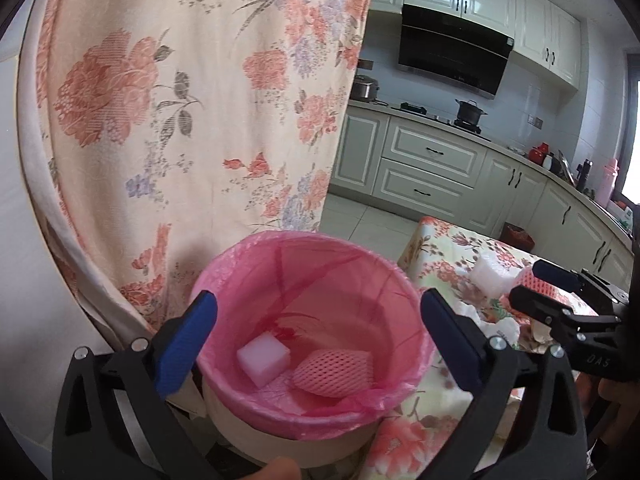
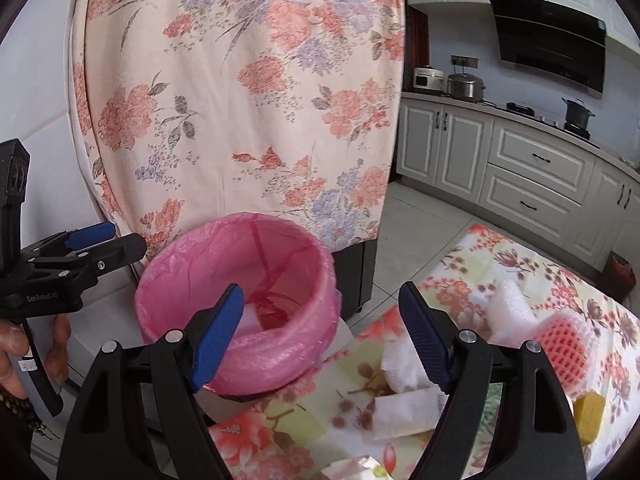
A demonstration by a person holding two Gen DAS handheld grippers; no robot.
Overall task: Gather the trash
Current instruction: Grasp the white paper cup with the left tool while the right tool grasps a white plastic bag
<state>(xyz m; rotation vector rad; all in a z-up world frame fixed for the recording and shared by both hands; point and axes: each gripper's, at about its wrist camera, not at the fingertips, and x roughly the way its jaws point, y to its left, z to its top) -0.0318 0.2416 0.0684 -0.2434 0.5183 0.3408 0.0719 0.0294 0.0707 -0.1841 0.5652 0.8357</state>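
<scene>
**Clearing the table, scrap by scrap**

Hovering over the bin [image 1: 312, 344] with my left gripper [image 1: 320, 344], I have its blue-padded jaws spread wide and holding nothing; my right gripper [image 2: 322, 336] is equally wide and empty, poised above the table edge. The bin's crinkled pink liner [image 1: 248, 256] is thin, glossy film; at its bottom lie a white foam block [image 1: 262, 360] at about 8 o'clock and a pink mesh fruit sleeve [image 1: 332, 372] at 5 o'clock. I judge the collecting part done. On the floral tablecloth [image 2: 272, 436], at 3 to 4 o'clock from my right gripper, wait more scraps: crumpled white foam wrap [image 2: 508, 308], another netted pink sleeve [image 2: 564, 344], a yellow sponge piece [image 2: 588, 416] and flat white paper [image 2: 404, 408]. The next move calls for closing gently on one of these; all look soft, light and squashy.
</scene>
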